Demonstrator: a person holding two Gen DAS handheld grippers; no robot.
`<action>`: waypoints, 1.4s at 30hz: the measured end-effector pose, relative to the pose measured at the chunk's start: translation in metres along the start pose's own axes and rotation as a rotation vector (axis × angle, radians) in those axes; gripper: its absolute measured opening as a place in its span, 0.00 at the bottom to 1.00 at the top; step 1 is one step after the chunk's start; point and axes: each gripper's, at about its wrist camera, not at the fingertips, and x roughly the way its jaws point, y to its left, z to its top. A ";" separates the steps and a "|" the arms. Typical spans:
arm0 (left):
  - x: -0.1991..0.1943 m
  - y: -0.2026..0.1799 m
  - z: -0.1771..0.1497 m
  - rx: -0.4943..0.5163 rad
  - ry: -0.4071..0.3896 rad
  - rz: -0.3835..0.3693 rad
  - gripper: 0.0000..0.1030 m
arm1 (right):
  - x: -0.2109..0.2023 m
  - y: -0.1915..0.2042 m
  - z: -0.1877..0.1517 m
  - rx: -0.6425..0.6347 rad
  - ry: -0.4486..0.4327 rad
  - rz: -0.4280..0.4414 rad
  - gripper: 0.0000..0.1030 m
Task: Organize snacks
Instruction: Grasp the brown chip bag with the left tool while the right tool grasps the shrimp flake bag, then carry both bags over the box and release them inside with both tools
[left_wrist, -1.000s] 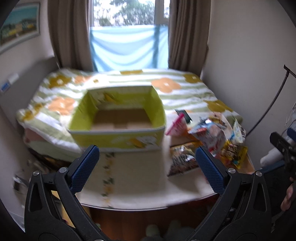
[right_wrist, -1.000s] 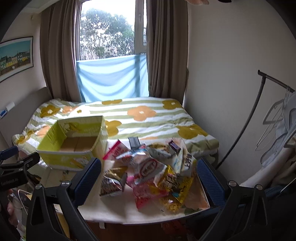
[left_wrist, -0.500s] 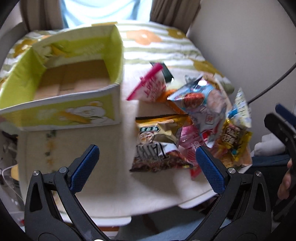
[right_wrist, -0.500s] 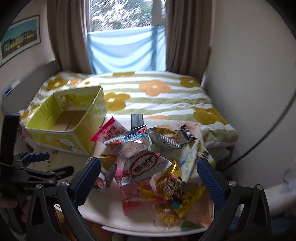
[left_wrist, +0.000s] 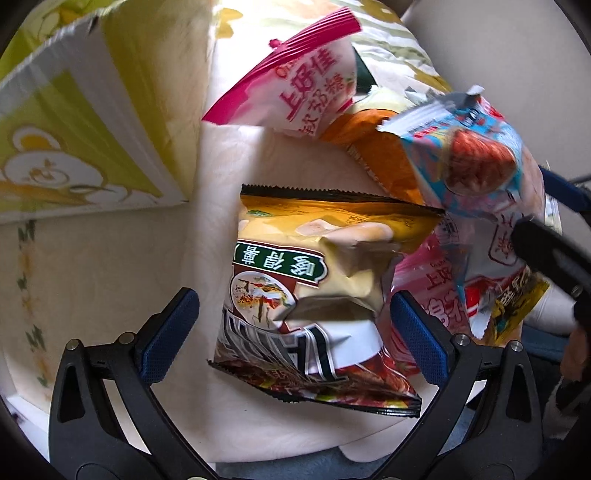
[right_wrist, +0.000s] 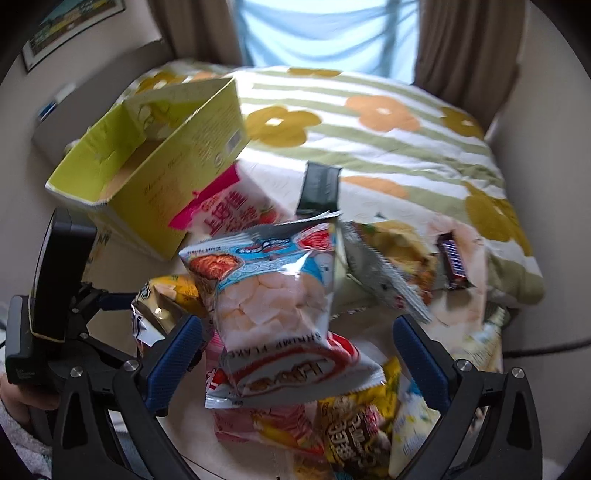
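A gold and dark red snack bag (left_wrist: 314, 291) lies flat on the table between the spread fingers of my left gripper (left_wrist: 291, 336), which is open and close above it. My right gripper (right_wrist: 295, 354) is open around a blue, white and red shrimp flake bag (right_wrist: 280, 306) on top of the snack pile. That bag (left_wrist: 476, 166) also shows in the left wrist view, right of a pink and white bag (left_wrist: 310, 85). The yellow-green cardboard box (right_wrist: 162, 147) stands open and looks to hold nothing, left of the pile (left_wrist: 85, 122).
More packets lie around: a yellow chocolate bag (right_wrist: 354, 421), a small candy bar (right_wrist: 452, 262), a dark flat object (right_wrist: 319, 188). A flowered, striped quilt (right_wrist: 369, 122) covers the bed behind the table. The left gripper's body (right_wrist: 59, 288) sits left of the pile.
Both grippers have dropped down and forward onto the snack pile. The left one now hovers over the gold bag; the right one closes in on the shrimp flake bag.
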 end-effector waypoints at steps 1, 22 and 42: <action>0.002 0.001 0.000 -0.006 0.004 -0.007 0.95 | 0.005 0.000 0.001 -0.012 0.011 0.014 1.00; -0.007 -0.008 0.007 0.013 0.003 -0.005 0.61 | 0.049 -0.006 0.009 -0.033 0.108 0.116 0.80; -0.100 -0.035 0.021 0.133 -0.231 -0.010 0.61 | -0.039 0.007 0.023 0.029 -0.091 0.110 0.53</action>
